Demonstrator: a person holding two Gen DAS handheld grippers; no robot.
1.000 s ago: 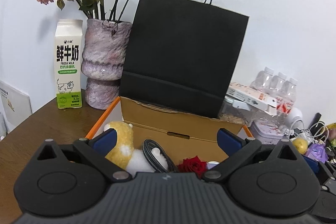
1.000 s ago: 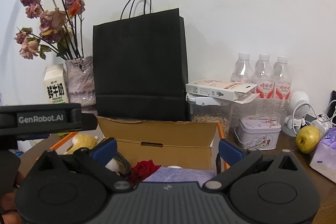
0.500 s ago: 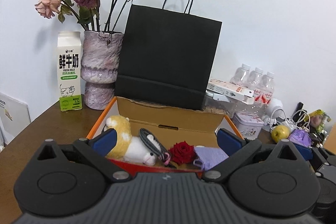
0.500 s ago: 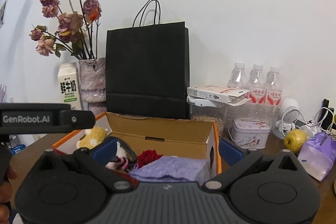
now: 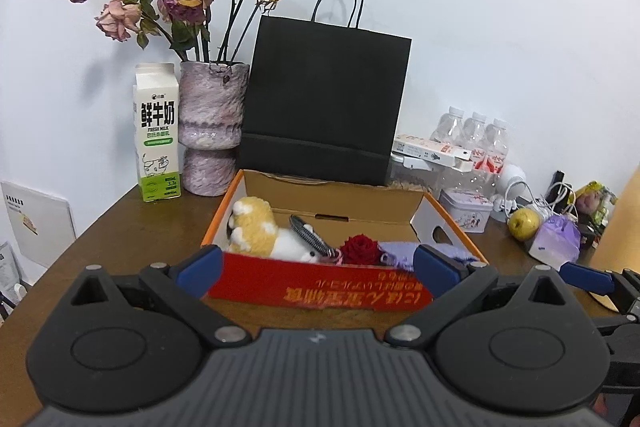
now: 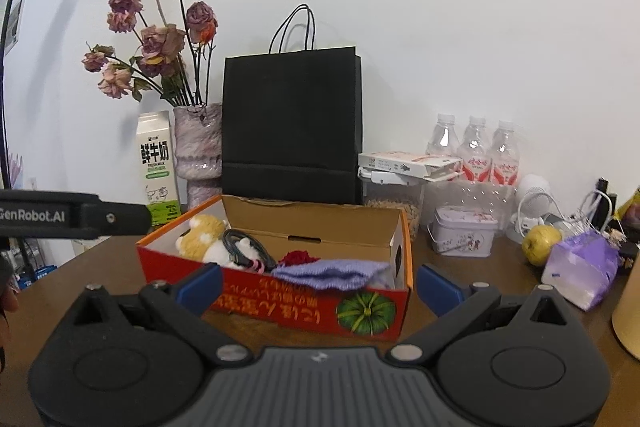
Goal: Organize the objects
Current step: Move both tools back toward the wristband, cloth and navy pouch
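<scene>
The red-and-orange cardboard box (image 5: 320,287) sits on your brown wooden counter (image 5: 120,239), in front of the black paper bag (image 5: 324,103). It holds a yellow-and-white plush toy (image 5: 256,231), a dark ribbed band (image 5: 310,237), a red rose head (image 5: 360,249) and a folded lilac knitted cloth (image 6: 332,273). Your left tool (image 5: 318,267) and right tool (image 6: 318,285) are both spread wide and hold nothing. The packing looks done, so you are at a pause between items. Next, pick a loose thing, perhaps the yellow-green apple (image 6: 542,243) or the lilac tissue pack (image 6: 580,275), and line a tool up on it. Compared with a second ago, both tools have drawn back, and the box's printed front now shows.
</scene>
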